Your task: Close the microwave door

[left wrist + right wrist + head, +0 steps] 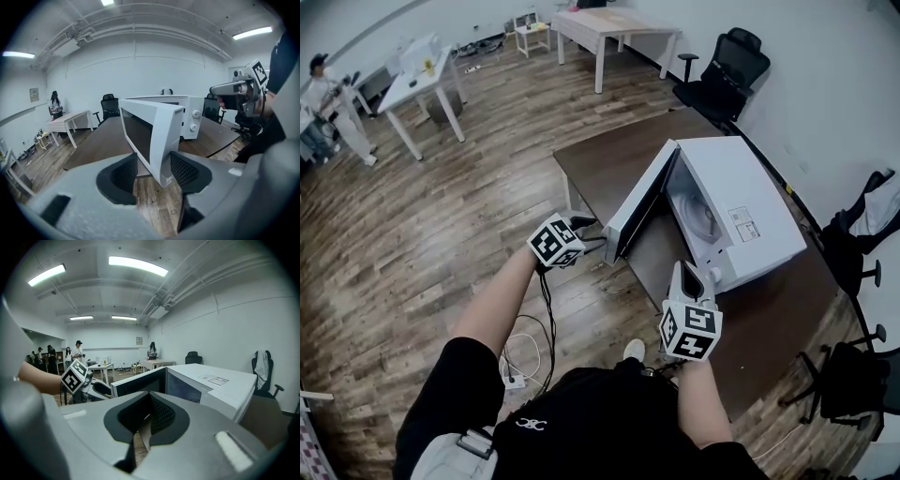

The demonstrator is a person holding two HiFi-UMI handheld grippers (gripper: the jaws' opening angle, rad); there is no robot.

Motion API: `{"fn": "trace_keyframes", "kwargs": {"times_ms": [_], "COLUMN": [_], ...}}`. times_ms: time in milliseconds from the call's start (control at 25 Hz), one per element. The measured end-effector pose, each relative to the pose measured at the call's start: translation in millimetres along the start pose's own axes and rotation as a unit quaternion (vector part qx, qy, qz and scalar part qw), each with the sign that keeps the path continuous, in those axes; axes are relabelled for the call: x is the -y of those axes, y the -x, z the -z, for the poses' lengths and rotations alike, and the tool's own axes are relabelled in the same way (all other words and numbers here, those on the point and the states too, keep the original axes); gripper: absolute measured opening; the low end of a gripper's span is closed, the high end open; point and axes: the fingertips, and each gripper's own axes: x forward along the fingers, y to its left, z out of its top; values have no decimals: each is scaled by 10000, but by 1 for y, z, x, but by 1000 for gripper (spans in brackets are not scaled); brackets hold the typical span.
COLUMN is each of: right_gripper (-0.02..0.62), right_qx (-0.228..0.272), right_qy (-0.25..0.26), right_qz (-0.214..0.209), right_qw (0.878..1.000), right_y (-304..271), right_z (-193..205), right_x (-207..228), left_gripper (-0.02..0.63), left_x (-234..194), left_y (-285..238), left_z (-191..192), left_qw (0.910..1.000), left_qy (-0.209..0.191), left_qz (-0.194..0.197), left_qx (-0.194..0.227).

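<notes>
The microwave (pixel 741 211) stands on the brown table (pixel 600 159), and its door (pixel 637 202) hangs wide open from the microwave's front. The left gripper (pixel 153 169) is at the door's free edge. Its fingers are spread, and the edge is between them but not squeezed. The right gripper (pixel 148 420), with fingers pressed together and empty, waits just before the microwave's control side. I judge two risks. The loose edge may slip out during the push, and the swinging door may strike the right gripper.
</notes>
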Motion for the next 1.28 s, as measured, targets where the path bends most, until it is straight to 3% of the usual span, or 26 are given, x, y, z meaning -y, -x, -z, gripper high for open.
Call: {"fn": "trace_keyframes", "kwargs": {"times_ms": [200, 360, 840, 1280], "right_gripper": [9, 9, 9, 9], "right_qx": [-10, 9, 82, 118], "right_qy": [-42, -103, -270, -440], "right_qz": [84, 175, 677, 1077], "right_qw": [10000, 9998, 9973, 9931], "right_y": [0, 3, 15, 26], "right_z": [1, 3, 6, 4], "right_x": [4, 14, 54, 86], "left_gripper": [206, 227, 212, 158], "left_x": [28, 46, 96, 136], "left_y": [-14, -30, -74, -108], "left_z": [-12, -24, -56, -84], "left_qw": [9983, 9956, 9806, 9667], "left_qy": [-171, -246, -788, -1106], "left_qz": [504, 830, 1758, 2286], "left_qx": [221, 347, 355, 326]}}
